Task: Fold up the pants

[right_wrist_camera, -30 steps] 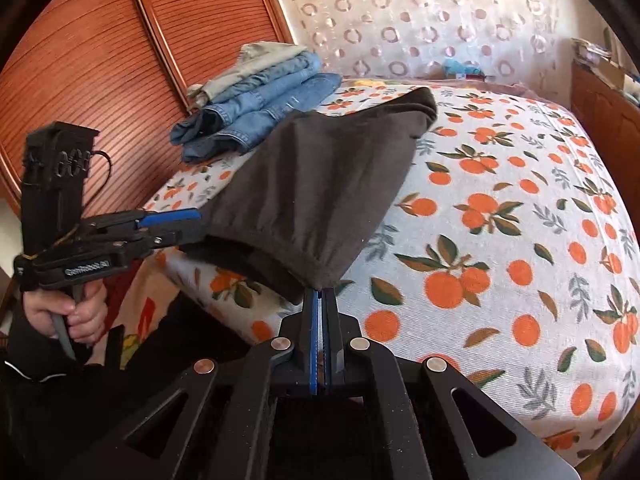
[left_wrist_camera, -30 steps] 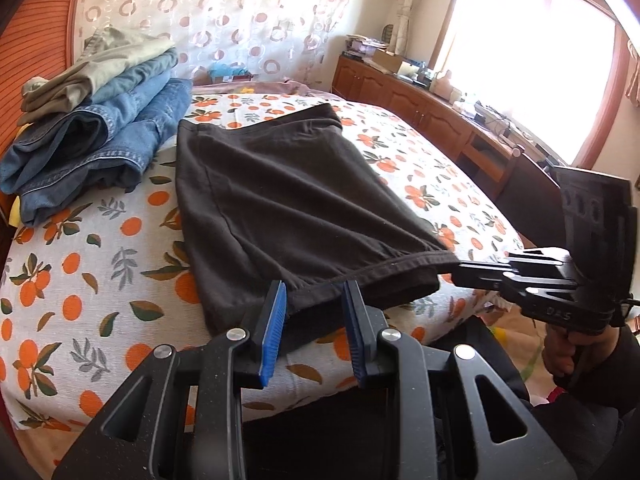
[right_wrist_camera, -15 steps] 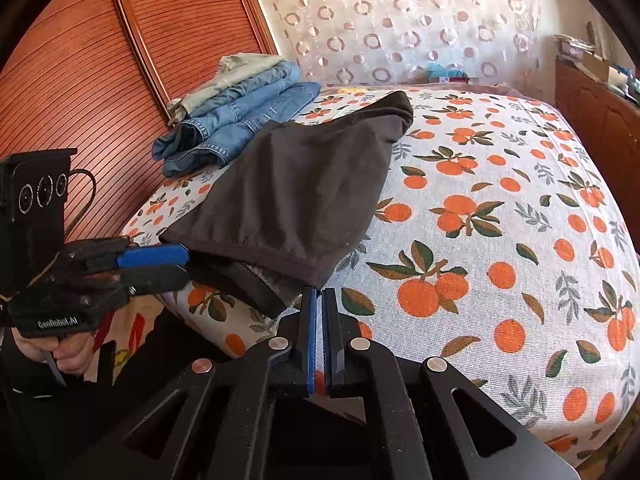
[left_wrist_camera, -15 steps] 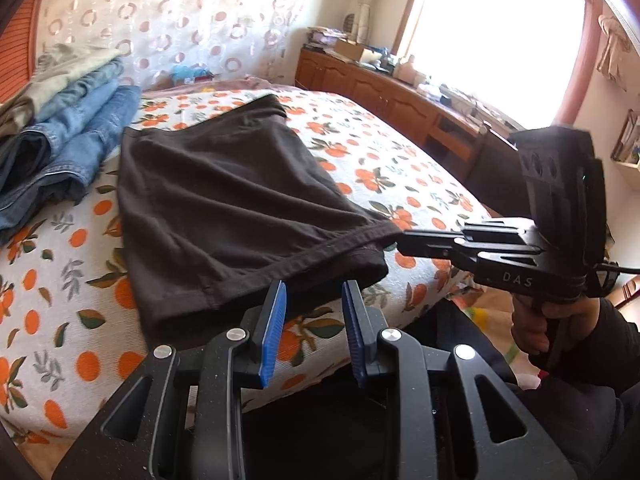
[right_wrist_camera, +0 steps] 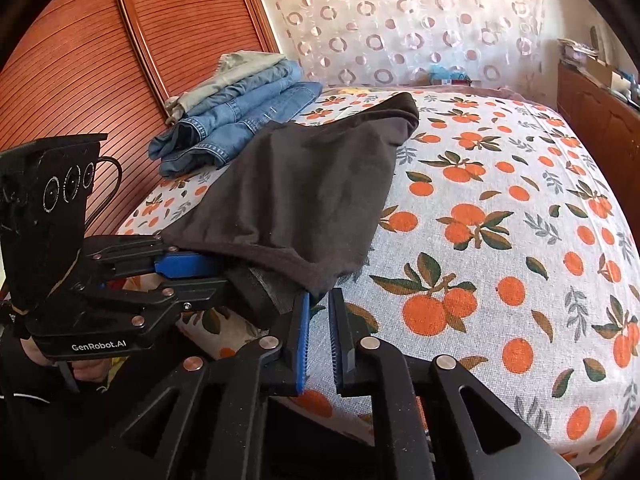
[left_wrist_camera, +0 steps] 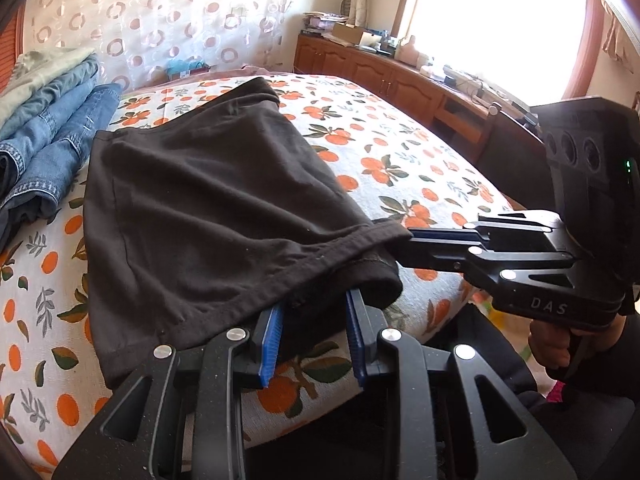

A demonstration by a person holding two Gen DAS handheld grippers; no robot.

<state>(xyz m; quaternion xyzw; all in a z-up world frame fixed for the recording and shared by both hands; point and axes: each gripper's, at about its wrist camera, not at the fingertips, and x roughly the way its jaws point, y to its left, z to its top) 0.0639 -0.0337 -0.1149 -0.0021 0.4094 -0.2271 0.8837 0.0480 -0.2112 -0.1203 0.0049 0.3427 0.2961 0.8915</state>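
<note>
Dark brown pants [left_wrist_camera: 208,216] lie folded on the orange-print bedsheet [left_wrist_camera: 400,168], their hem at the near bed edge. They also show in the right wrist view [right_wrist_camera: 304,192]. My left gripper [left_wrist_camera: 314,320] is open, its blue pads either side of the hem's lower layers. My right gripper [right_wrist_camera: 319,320] is open a little, just at the hem's right corner, with no cloth between its pads. In the left wrist view the right gripper [left_wrist_camera: 416,240] touches that corner. In the right wrist view the left gripper [right_wrist_camera: 216,270] reaches under the hem.
A stack of folded jeans and a light garment [right_wrist_camera: 240,108] lies at the far left of the bed, next to a wooden slatted panel [right_wrist_camera: 120,60]. A wooden cabinet [left_wrist_camera: 400,80] with clutter stands along the right under a bright window.
My right gripper has opened and let go of the hem corner. My left gripper has moved forward around the hem. The pants have settled onto the bed.
</note>
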